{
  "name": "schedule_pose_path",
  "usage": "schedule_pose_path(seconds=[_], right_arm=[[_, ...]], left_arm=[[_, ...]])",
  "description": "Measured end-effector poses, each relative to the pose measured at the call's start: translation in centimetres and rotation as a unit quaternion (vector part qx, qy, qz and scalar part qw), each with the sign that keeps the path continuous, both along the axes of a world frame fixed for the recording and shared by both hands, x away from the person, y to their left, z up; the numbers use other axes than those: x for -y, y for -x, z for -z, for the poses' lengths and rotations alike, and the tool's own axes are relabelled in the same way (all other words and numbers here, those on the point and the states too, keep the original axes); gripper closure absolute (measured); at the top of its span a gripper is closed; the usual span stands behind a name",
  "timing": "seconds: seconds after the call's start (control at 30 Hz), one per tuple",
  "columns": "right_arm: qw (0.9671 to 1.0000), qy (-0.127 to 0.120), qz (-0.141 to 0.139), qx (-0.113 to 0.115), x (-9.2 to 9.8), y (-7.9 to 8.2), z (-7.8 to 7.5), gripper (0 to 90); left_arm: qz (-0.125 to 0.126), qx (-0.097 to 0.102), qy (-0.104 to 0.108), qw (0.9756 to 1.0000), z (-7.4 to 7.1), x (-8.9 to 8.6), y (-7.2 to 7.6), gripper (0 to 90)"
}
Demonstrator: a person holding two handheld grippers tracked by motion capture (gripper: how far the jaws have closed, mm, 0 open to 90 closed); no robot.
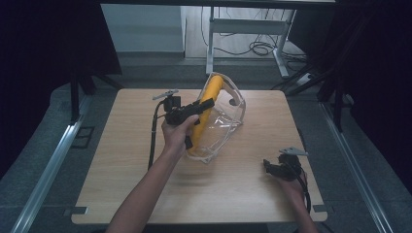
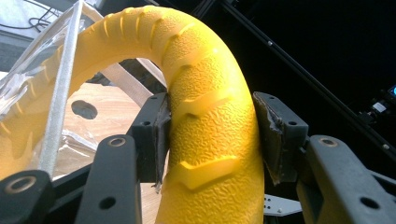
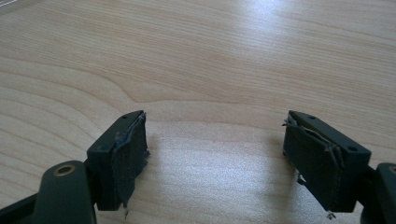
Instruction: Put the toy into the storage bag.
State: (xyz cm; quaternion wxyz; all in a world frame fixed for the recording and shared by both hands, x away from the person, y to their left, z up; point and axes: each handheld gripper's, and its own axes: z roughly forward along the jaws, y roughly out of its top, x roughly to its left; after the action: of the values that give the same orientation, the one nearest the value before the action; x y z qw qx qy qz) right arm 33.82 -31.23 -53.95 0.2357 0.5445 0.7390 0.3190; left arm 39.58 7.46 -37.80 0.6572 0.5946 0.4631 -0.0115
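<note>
The room takes up the upper part and both edges of the high view: a grey floor (image 1: 43, 126) runs round the table, dark curtains close in at the left and right edges, a metal rail (image 1: 46, 167) slants along the lower left, and a white-legged desk frame (image 1: 245, 29) with a tangle of cables (image 1: 260, 47) under it stands at the top centre. The light wooden table (image 1: 233, 194) fills the middle of that view, its grain pale and bare across the lower half; in the right gripper view the same wood spreads over the whole frame with a bright sheen near the top. On the table, just above centre in the high view, stands the clear face shield (image 1: 221, 124) with its yellow headband (image 1: 206, 109) arching up, its lower edge on the wood. The person's left forearm comes in from the bottom centre, and the left gripper (image 1: 197, 108) reaches across the headband. In the left gripper view the yellow, textured band (image 2: 210, 135) passes between the jaws: the left-hand pad (image 2: 161, 135) lies against it, while the right-hand pad (image 2: 273, 137) stands just off it with a thin dark gap, so the grip is loosened rather than clamped. The right gripper (image 1: 272, 167) rests low at the lower right of the high view, well apart from the shield, its jaws spread wide over bare wood with nothing between them.
</note>
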Motion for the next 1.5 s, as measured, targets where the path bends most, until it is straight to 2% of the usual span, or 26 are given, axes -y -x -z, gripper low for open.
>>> schedule_pose_path(seconds=[0.27, 0.43, 0.6, 0.7, 0.8, 1.13, 1.5], right_arm=[[1.0, 0.0, 0.0, 0.0, 0.0, 0.0, 0.0, 22.3], [1.0, 0.0, 0.0, 0.001, 0.1, 0.0, 0.0, 22.3], [1.0, 0.0, 0.001, 0.001, 0.1, 0.1, 0.0, 22.3], [1.0, 0.0, 0.001, 0.001, 0.1, 0.1, 0.0, 22.2], [1.0, 0.001, 0.001, 0.001, 0.1, 0.1, 0.0, 22.1], [1.0, 0.002, 0.004, 0.001, 0.1, 0.1, 0.0, 22.3], [1.0, 0.002, 0.004, 0.0, 0.1, 0.1, 0.0, 22.3]], left_arm=[[-0.001, -0.002, -0.003, 1.0, 0.1, 0.3, -0.2, 47.8], [0.003, -0.011, -0.005, 0.9999, 0.1, 0.2, -0.4, 42.1], [0.003, -0.005, -0.004, 1.0, -0.1, -0.8, -0.1, 35.0], [-0.001, 0.004, -0.008, 1.0, -0.4, -1.5, 0.3, 34.3], [0.0, 0.009, -0.004, 1.0, -0.6, -2.3, 0.8, 33.9], [0.001, 0.011, -0.002, 0.9999, -0.5, -4.2, 1.7, 33.1], [0.014, 0.013, -0.023, 0.9996, 0.0, -5.5, 3.0, 33.6]])
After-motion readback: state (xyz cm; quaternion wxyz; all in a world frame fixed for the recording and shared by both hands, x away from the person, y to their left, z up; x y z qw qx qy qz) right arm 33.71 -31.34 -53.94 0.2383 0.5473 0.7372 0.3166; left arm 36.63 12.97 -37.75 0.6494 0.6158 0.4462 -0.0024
